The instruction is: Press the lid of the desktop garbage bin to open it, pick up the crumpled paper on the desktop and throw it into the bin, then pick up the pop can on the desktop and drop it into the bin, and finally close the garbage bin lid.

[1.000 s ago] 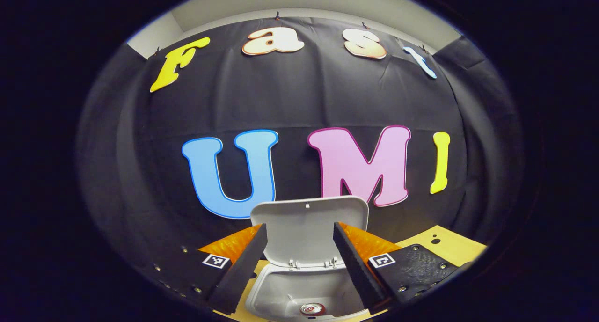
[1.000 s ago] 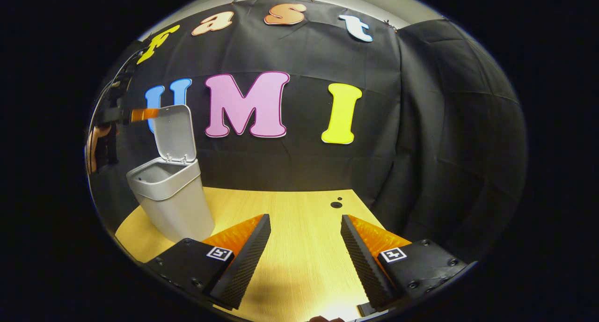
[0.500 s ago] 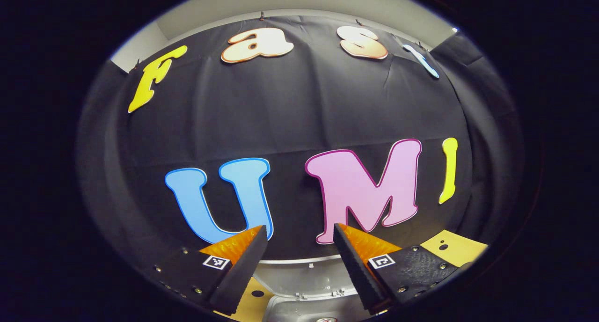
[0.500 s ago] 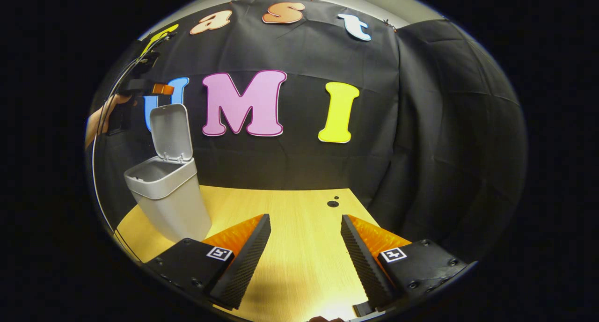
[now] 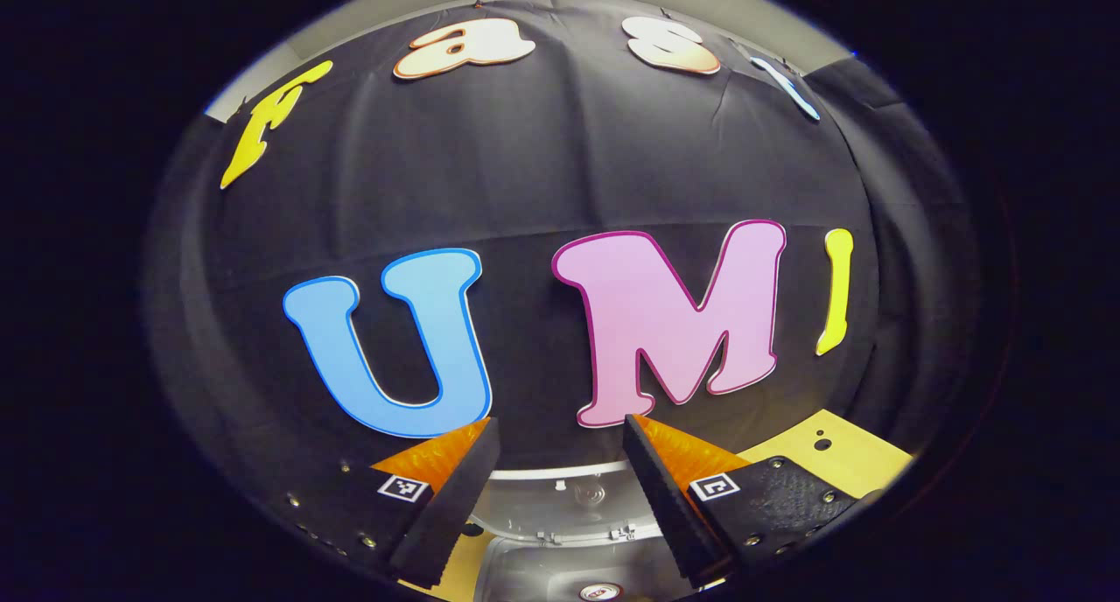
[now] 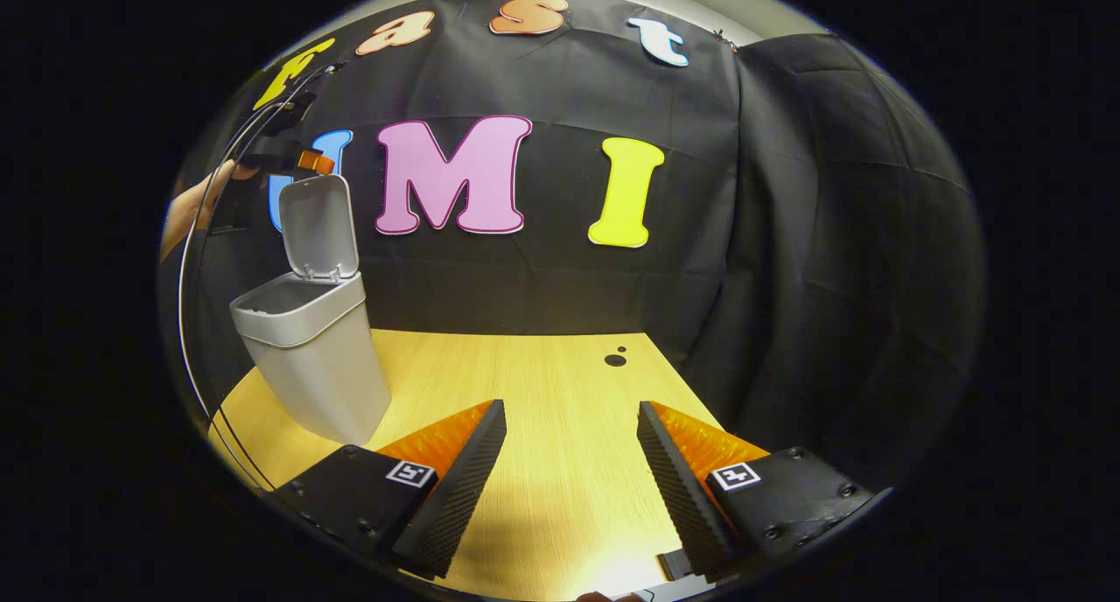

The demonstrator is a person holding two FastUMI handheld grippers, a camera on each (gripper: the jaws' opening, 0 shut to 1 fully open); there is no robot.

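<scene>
White plastic lid is standing upright below the spread, empty left gripper, positioned for pushing it shut; the pop can is lying inside the bin. Right gripper is hovering spread over the desktop, idle, well apart from the bin.

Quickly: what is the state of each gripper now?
Left gripper: open, holding nothing, above the bin.
Right gripper: open, holding nothing.

Bin – smooth plastic; table – matt wood.
</scene>
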